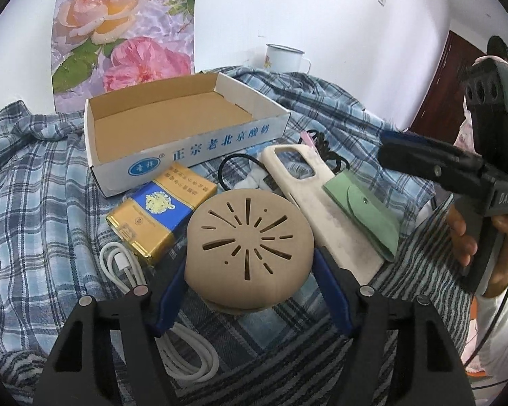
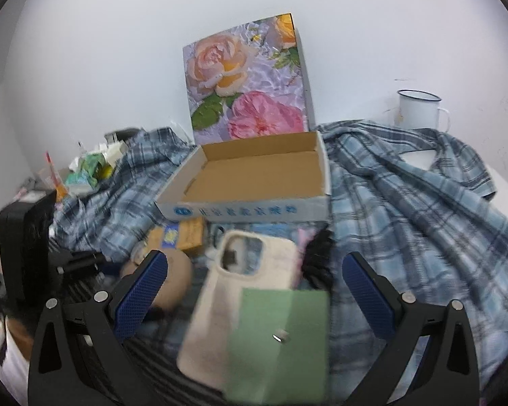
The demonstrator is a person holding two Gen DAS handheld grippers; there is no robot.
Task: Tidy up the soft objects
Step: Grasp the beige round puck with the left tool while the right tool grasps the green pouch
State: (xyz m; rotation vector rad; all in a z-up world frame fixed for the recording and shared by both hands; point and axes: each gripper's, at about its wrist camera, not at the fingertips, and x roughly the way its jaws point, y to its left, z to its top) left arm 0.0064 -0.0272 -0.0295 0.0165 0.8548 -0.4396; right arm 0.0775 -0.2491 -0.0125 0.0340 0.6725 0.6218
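Pinching the tan slotted pouch (image 1: 249, 248) between its blue pads, the left hand-held gripper (image 1: 250, 291) sits before the cardboard box (image 1: 172, 125); rightward, the right hand-held gripper (image 2: 254, 291) hangs spread above the green wallet (image 2: 277, 341).

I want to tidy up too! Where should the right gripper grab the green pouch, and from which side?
Probably by its long side edges, coming down from above. The green pouch lies flat, partly on the phone case, so its thin edges stick up free. The right gripper is open and already straddles it. I'd avoid the flap with the snap, which might pop open.
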